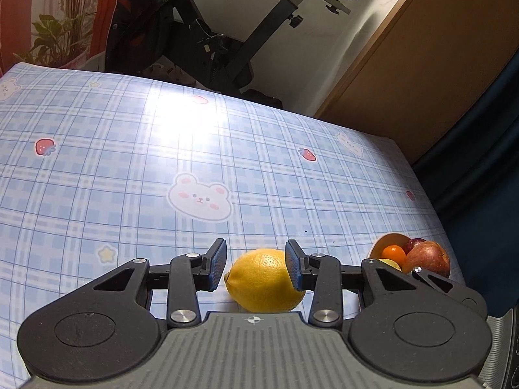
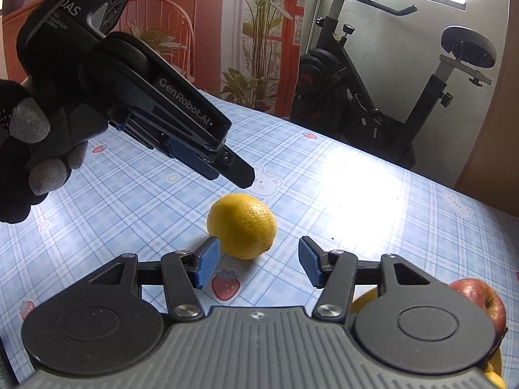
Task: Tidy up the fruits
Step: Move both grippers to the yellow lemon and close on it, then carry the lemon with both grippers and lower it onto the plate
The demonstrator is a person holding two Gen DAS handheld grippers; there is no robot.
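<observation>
Left wrist view: left hand-held gripper (image 1: pixel 256 264) unclenched, blue pads astride the yellow dimpled lemon (image 1: pixel 264 282) lying on the blue plaid table (image 1: pixel 129 162), bowl of fruit (image 1: pixel 412 256) at right; right wrist view: right hand-held gripper (image 2: pixel 258 264) released, empty, lemon (image 2: pixel 241 225) just beyond its left pad.

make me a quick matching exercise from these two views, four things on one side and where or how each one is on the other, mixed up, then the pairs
Things:
1. lemon
2. red apple
3. left gripper
4. exercise bike

Places or states:
A. in the bowl with other fruit
B. beyond the table's far edge
C. lying loose on the checked tablecloth
D. jaws apart above the lemon, not gripping it

Pairs: 1-C, 2-A, 3-D, 4-B
</observation>
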